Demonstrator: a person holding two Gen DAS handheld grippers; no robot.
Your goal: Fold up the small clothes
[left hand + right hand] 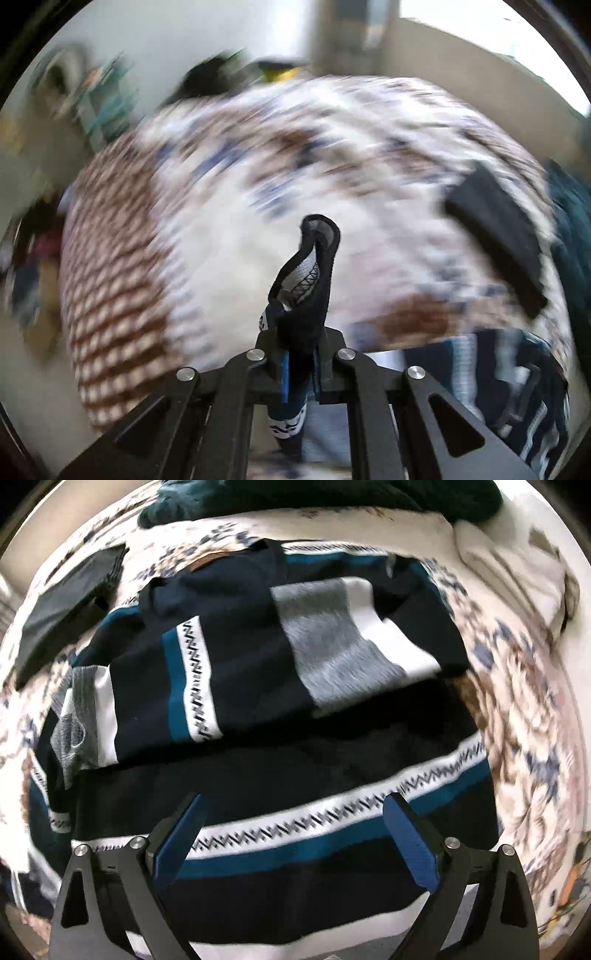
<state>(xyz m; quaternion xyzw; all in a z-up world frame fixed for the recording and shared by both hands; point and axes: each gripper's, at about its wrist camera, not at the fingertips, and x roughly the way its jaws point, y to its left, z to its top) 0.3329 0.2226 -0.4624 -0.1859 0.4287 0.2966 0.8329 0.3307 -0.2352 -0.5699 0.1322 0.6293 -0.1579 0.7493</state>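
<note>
A floral bedspread point(229, 236) covers the bed below pale walls point(207, 33).

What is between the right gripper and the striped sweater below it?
Nothing visible. The right gripper hangs open straight over the striped sweater on the patterned bedspread, with only air under its fingers. The folded dark garment lies off to the side.
</note>
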